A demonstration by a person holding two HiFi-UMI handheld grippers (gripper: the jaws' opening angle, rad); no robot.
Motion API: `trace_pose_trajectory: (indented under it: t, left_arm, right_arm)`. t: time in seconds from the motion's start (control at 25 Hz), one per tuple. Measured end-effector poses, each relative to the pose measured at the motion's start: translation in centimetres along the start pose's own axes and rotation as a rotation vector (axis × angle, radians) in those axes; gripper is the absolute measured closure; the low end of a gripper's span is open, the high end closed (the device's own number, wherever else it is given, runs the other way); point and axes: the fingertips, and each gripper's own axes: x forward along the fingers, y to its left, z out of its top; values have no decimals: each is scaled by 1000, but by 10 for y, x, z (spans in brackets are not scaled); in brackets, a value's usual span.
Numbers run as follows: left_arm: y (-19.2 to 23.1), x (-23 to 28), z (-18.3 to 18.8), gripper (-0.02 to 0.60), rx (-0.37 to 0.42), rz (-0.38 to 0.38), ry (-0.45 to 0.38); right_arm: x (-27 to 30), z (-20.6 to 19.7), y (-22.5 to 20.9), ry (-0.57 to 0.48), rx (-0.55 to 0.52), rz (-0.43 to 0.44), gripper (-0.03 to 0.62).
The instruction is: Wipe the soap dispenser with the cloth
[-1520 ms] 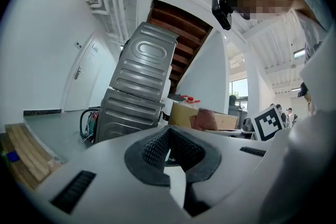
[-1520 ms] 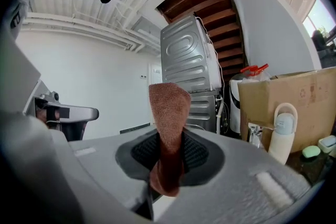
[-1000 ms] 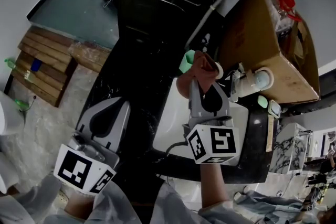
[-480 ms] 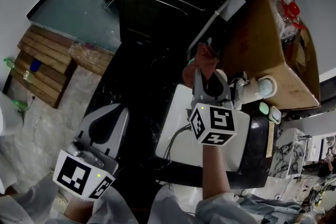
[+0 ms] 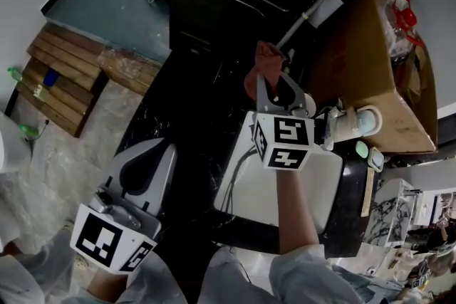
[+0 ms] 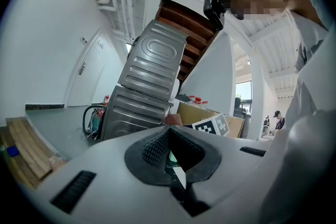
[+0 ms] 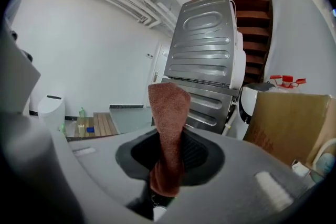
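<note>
Fingers (image 7: 202,157) of R gripper (image 5: 274,85) are pinched tight on the brown cloth (image 5: 262,66), w/ its end sticking up, top middle of head view. Soap dispenser (image 5: 354,123) sits mid-right, beside the white sink (image 5: 285,196). It's near the R gripper but not touching the cloth. Big brown box (image 5: 356,53) fills the upper right. L gripper (image 5: 146,153), lower left, has its fingers (image 6: 149,147) closed w/ nothing in them, by the black top (image 5: 185,124).
</note>
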Motion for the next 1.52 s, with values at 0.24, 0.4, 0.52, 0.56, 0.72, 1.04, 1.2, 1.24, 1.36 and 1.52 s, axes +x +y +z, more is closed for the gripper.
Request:
trace_pose_trajectory:
  t: [0.24,0.4,0.52,0.56,0.72,1.04,1.2,1.24,1.36,1.52]
  left_arm:
    - [7,-2,-1,578,-5,20,6]
    - [13,-1,-3,578,-11,35,12]
    - [13,2,-5,578,-4,33,16]
    - [14,3,-4,578,-2,34,17]
    - [16,3,-5,578,-1,42,23]
    - [19,3,-5,578,1,50,29]
    - [20,2,-8,578,-1,53,35]
    - [21,2,-8,578,-1,54,36]
    - [21,2,-10,578,-2,54,39]
    - [22,3,-11,578,-5,51,40]
  right_arm:
    - [19,-11,4,35,-9,10,517]
    - [32,-21,9,68,-39,28,517]
    - [38,-26,7,91,-68,21,517]
    - [40,-29,6,98,-68,18,517]
    - [45,-42,2,135,-60,6,517]
    - [49,-59,5,178,-19,-3,517]
    - [48,-75,7,216,-7,-12,517]
    - [48,-77,8,227,-8,-13,517]
    - [47,-86,11,256,-2,-12,517]
    - [45,-92,20,275,7,0,517]
